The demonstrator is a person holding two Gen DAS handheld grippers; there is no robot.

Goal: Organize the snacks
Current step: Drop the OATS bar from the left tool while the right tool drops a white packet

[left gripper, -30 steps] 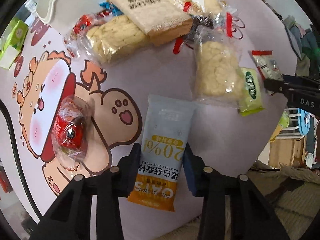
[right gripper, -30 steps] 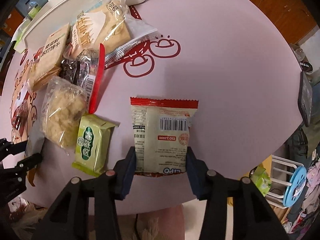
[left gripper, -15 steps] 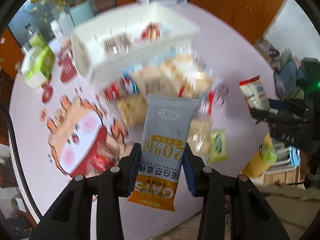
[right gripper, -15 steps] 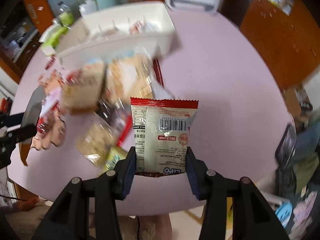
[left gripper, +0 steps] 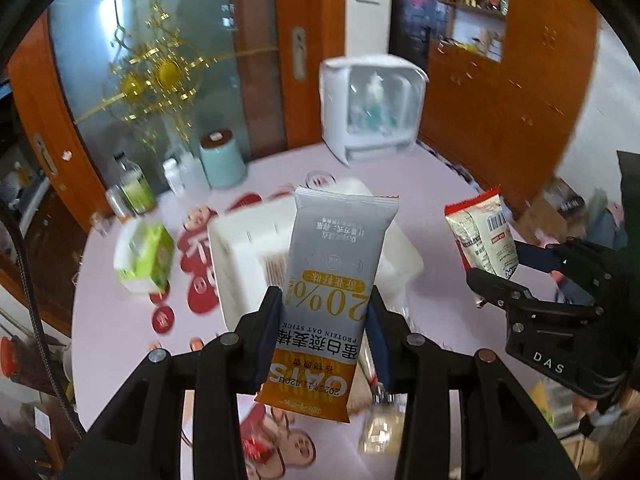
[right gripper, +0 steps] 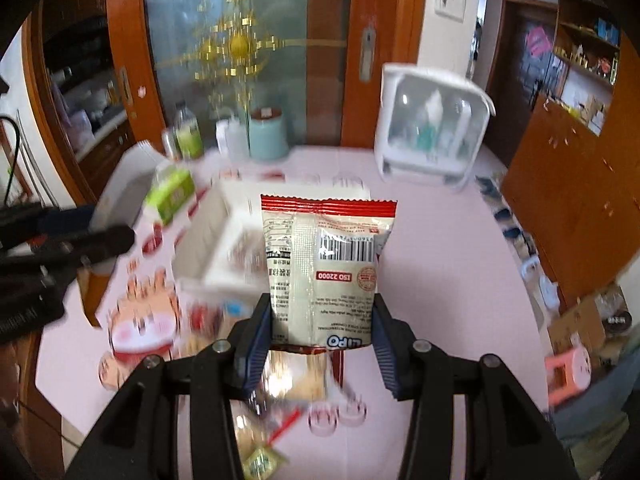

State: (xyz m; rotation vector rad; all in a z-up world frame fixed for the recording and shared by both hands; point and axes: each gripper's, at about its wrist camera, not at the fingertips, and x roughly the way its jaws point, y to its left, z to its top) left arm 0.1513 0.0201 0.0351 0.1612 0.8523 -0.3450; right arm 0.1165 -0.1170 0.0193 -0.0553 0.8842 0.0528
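Left gripper (left gripper: 324, 316) clamping grey-orange oat bar (left gripper: 334, 280) at frame centre, right gripper (right gripper: 322, 330) gripping red-edged packet (right gripper: 324, 268), white tray (left gripper: 240, 256) beyond

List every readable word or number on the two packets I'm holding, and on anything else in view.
Grey-and-orange foil oat bar packet: "20%", "PROTEIN OAT STICK", "OATS"; the Chinese print goes untranscribed.
Red-trimmed cream snack packet: "ISO 22000", "LIPO"; its small print is unreadable.
Black right hand-held gripper: "DAS".
Green box: too blurred.
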